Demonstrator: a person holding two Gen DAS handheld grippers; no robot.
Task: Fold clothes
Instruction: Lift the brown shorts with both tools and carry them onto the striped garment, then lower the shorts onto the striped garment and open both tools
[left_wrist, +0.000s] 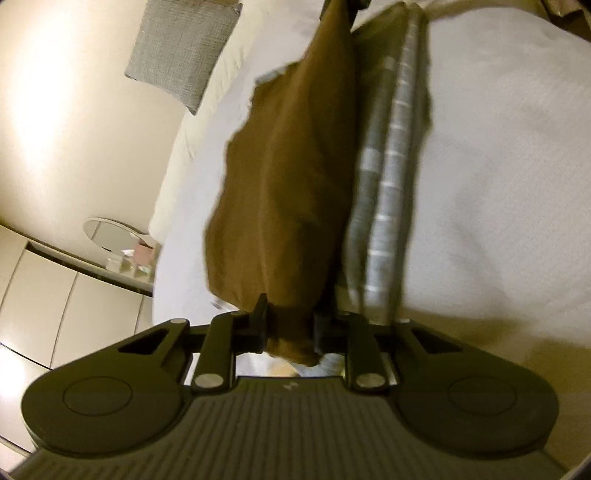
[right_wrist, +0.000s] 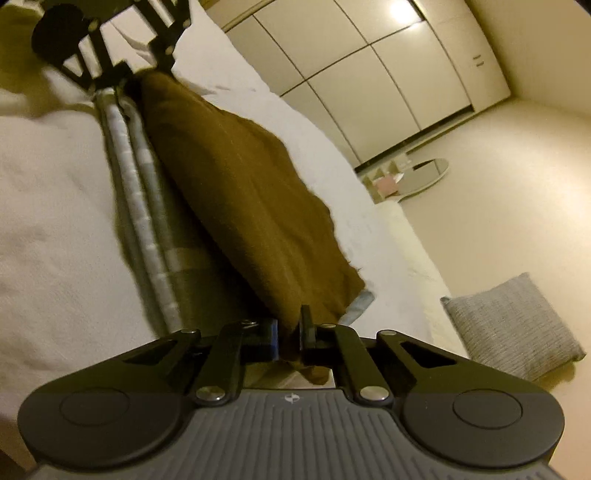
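No readable writing showed; each gripper body bore only a small pale emblem. The left gripper (left_wrist: 290, 326) was clamped on one end of a brown garment (left_wrist: 288, 177), its jaws nearly together with cloth bunched between them. The right gripper (right_wrist: 290, 334) pinched the opposite end of the same garment, which hung stretched between the two above a white bed (right_wrist: 55, 192), grey striped folds (left_wrist: 388, 206) alongside the brown. The right wrist view alone showed the left gripper from the front. Both views held a grey cushion (left_wrist: 181, 48), an oval mirror (right_wrist: 424, 173) and pale wardrobe doors (right_wrist: 369, 62).
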